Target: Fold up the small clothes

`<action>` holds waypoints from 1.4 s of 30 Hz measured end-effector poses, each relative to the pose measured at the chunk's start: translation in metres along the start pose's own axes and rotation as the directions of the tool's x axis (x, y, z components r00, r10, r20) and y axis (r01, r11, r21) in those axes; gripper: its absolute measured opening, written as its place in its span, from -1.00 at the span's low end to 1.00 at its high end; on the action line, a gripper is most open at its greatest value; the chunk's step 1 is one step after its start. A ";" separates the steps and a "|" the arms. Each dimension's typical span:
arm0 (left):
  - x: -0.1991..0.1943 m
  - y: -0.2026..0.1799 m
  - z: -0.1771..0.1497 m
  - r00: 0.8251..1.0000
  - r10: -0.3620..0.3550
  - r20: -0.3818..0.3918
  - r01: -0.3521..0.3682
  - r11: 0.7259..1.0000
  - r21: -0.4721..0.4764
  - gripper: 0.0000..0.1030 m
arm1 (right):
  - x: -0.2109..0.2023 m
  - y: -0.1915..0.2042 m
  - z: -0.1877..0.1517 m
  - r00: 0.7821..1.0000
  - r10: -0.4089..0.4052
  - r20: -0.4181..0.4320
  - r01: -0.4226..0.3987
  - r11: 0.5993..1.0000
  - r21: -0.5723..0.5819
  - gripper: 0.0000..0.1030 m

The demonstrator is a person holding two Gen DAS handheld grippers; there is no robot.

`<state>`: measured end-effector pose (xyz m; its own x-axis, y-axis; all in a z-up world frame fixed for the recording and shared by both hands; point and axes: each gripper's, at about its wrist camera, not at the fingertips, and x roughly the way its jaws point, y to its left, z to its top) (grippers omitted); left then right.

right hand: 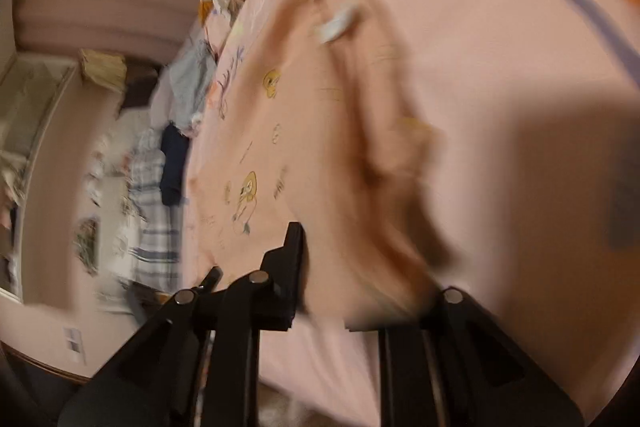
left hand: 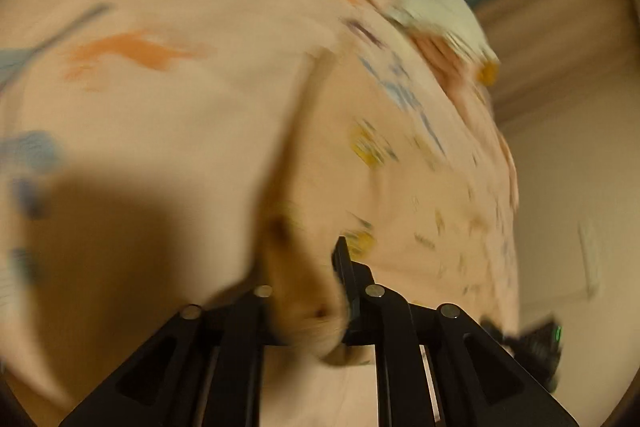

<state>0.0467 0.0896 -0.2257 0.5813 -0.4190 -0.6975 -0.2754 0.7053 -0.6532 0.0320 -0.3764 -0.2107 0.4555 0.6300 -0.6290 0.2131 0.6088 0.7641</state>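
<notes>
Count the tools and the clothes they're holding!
Tools: 2 (left tool, right tool)
Garment: 1 (peach garment, pinched by both tools)
Total: 3

A peach garment (right hand: 304,131) printed with small yellow cartoon figures was seen on a pink bedsheet (right hand: 480,67) marked orange and blue.

no readable text, small scribbled marks on the peach garment (right hand: 256,163) too blurred to make out
</notes>
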 end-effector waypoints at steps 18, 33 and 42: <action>0.039 -0.024 0.036 0.981 0.018 0.194 -0.034 0.996 0.078 0.27 | 0.049 0.026 0.071 0.998 0.041 0.043 -0.029 0.968 -0.249 -1.00; 0.039 -0.038 0.016 0.971 0.098 0.216 -0.161 0.941 0.297 0.32 | 0.073 0.049 0.157 1.000 -0.005 0.012 0.008 0.964 -0.268 -0.55; 0.039 -0.038 0.017 0.975 0.080 0.205 -0.142 0.940 0.310 0.39 | 0.075 0.075 0.169 0.975 -0.137 0.176 0.194 0.913 -0.360 -0.74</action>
<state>0.0927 0.0563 -0.2236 0.7020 -0.2351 -0.6723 -0.1043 0.8998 -0.4236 0.2286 -0.3650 -0.1766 0.5672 0.4455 -0.6927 -0.0282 0.8511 0.5243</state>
